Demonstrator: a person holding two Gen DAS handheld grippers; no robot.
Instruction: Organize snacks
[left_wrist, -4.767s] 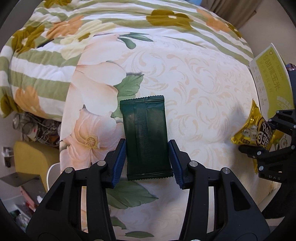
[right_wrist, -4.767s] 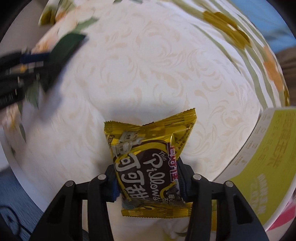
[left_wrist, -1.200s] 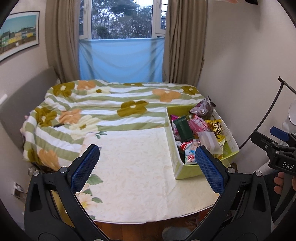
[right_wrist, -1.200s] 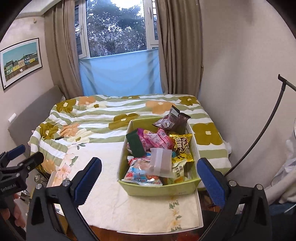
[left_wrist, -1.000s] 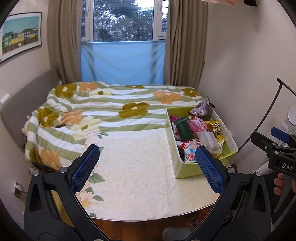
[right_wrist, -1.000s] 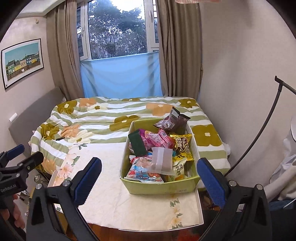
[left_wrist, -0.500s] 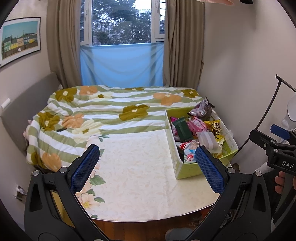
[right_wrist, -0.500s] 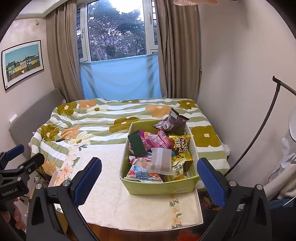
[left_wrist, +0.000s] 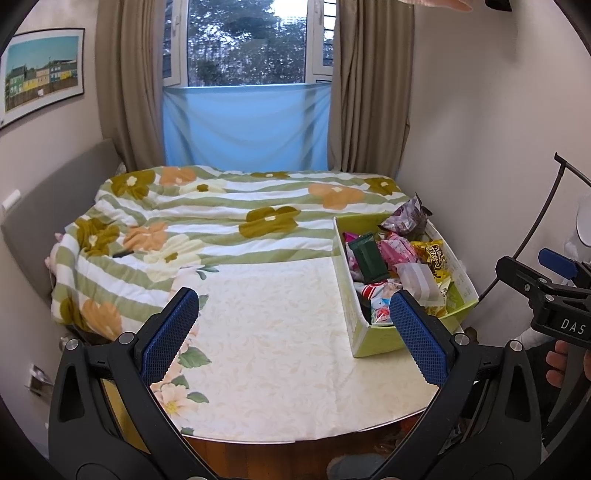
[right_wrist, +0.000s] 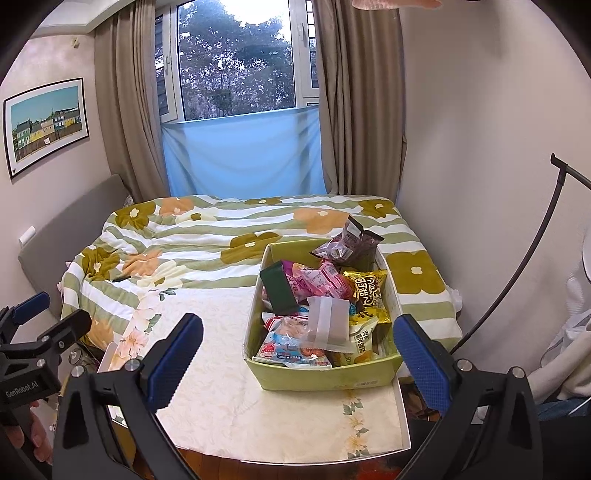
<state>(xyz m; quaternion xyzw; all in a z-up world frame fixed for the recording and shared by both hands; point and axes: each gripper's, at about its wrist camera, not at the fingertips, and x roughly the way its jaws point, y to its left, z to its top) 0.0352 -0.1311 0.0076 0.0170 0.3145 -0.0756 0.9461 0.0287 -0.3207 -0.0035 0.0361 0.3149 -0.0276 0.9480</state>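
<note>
A lime-green box (right_wrist: 325, 374) stands on the table's right side, also seen in the left wrist view (left_wrist: 376, 338). It holds several snack packets: a dark green packet (right_wrist: 277, 290), pink packets (right_wrist: 321, 282), a gold Pillows packet (right_wrist: 367, 293), a clear white packet (right_wrist: 328, 325) and a purple bag (right_wrist: 347, 245) at the back. My left gripper (left_wrist: 291, 332) is open and empty, held back above the table's near edge. My right gripper (right_wrist: 295, 354) is open and empty, held back in front of the box.
The table has a cream floral cloth (left_wrist: 266, 332). A bed with a green striped flower quilt (left_wrist: 207, 221) lies behind it. A window with curtains and a blue sheet (left_wrist: 245, 125) is at the back. A wall (right_wrist: 480, 147) and a black curved rod (right_wrist: 517, 273) are to the right.
Earlier each gripper held a packet on the table: the left the dark green one, the right the gold one. Both packets now lie in the box, and both grippers are open and drawn back.
</note>
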